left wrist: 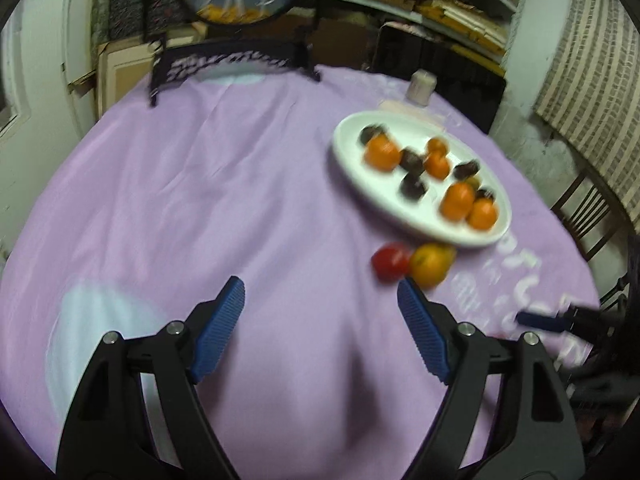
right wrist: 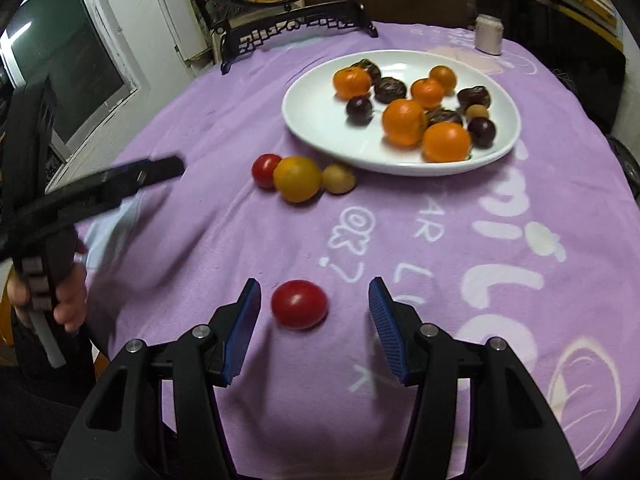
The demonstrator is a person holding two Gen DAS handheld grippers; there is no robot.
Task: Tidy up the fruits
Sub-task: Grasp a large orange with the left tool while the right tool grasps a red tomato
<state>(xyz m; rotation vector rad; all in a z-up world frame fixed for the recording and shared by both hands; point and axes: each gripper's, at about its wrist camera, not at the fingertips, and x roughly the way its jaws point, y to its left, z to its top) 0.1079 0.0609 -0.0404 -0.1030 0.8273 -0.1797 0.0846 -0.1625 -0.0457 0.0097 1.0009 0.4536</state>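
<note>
A white oval plate holds several oranges and dark fruits; it also shows in the left wrist view. Beside its near rim lie a small red tomato, a yellow-orange fruit and a small brownish fruit. The tomato and yellow fruit show in the left view. A larger red tomato lies on the cloth between the open fingers of my right gripper, untouched. My left gripper is open and empty above the cloth, left of the loose fruits.
A purple cloth with white lettering covers the round table. A pale jar stands behind the plate. A dark carved stand with a round picture sits at the far edge. A chair stands to the right.
</note>
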